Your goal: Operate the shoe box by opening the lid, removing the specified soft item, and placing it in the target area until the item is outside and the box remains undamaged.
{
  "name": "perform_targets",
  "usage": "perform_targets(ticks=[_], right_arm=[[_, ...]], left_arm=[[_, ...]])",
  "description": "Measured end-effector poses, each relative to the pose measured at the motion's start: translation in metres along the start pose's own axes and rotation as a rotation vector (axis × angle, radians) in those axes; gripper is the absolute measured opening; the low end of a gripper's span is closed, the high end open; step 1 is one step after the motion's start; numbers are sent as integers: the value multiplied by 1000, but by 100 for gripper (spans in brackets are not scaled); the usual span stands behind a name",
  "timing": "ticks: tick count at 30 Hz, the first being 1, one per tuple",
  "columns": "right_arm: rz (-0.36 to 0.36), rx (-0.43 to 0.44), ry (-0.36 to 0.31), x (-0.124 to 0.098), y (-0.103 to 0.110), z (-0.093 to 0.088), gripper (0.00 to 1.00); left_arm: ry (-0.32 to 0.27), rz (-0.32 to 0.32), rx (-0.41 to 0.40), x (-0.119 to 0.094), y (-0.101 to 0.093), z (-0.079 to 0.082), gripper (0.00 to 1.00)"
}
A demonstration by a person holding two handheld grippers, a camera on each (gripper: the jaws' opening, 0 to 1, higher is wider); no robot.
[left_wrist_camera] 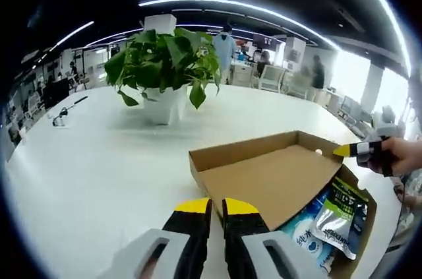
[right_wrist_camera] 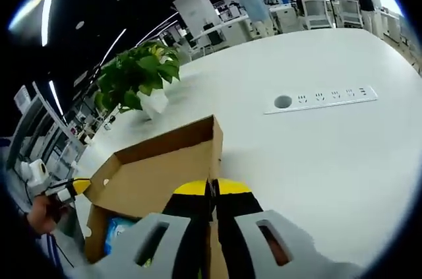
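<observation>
While the cardboard shoe box (left_wrist_camera: 333, 239) sits open on the white table (left_wrist_camera: 99, 160), its lid (left_wrist_camera: 264, 173) stands raised and folded back, brown inner face showing in the left gripper view. Your left gripper (left_wrist_camera: 210, 208) hovers at the near edge of that lid, its yellow-tipped jaws drawn almost together with only a thin dark slit between them and nothing held; they look just short of the cardboard, though you cannot tell contact for certain. In the right gripper view, your right gripper (right_wrist_camera: 211, 188) has its jaws pressed onto the lid's thin edge (right_wrist_camera: 212, 154), which runs up between the two yellow tips, so this gripper is clamped on the lid. The same right gripper appears in the left gripper view at the lid's far right corner (left_wrist_camera: 353, 150), held by your hand (left_wrist_camera: 402, 155). Inside the box lie soft packets: a green-and-black pouch (left_wrist_camera: 339, 216) resting over a blue-and-white wipes pack (left_wrist_camera: 304, 239), both still within the box walls. A potted green plant (left_wrist_camera: 165, 68) stands well beyond the box on the table. A power socket strip (right_wrist_camera: 323, 99) is set flush in the tabletop to the right of the lid in the right gripper view.
</observation>
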State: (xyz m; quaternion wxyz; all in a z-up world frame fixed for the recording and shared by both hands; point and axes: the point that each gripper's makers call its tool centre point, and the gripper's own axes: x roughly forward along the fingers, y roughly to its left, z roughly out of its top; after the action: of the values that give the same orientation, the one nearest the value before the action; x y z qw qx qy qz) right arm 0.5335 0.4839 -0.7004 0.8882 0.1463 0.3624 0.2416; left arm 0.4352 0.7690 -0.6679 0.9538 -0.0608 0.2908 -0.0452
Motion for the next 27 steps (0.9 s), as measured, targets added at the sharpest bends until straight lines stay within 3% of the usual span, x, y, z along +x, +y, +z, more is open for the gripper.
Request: perform_targets(ticks=[6, 13, 27], right_arm=[[-3, 8, 42, -8, -2, -14, 2], [12, 14, 45, -22, 0, -20, 1], [48, -10, 15, -53, 13, -24, 1]], left_arm=[[6, -15, -8, 5, -3, -1, 2], [-3, -5, -19, -1, -4, -1, 2], [-45, 7, -39, -51, 0, -12, 3]])
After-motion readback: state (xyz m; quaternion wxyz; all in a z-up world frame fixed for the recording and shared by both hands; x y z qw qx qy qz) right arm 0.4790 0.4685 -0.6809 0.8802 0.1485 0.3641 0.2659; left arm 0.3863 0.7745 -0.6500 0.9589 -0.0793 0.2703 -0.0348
